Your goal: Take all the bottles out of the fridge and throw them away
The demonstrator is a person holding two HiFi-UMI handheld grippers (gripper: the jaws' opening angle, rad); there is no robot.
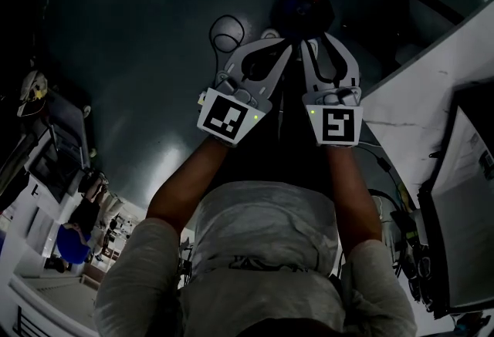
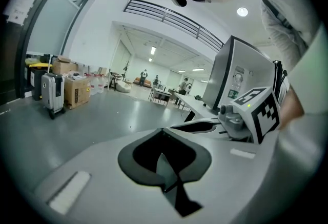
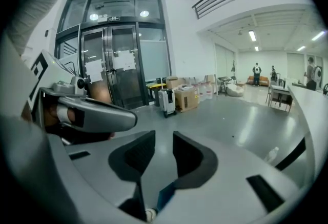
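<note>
Head view, dim: grey floor (image 1: 154, 35) fills upper left; person's arms (image 1: 185, 181) reach up through centre. Left gripper (image 1: 280, 42) at centre, fingers pressed together, nothing in them. Right gripper (image 1: 312, 42) just beside it, fingers parted, nothing between. White counter (image 1: 417, 104) at right edge. Right gripper view, lower right: what looks like clear bottle (image 3: 270, 154) lying on floor, well apart from grippers.

Right tongs (image 3: 163, 147) parted, grey floor (image 3: 230, 120) showing between; suitcase (image 3: 166, 101), cardboard box (image 3: 185, 98) near glass doors (image 3: 110, 64).
</note>
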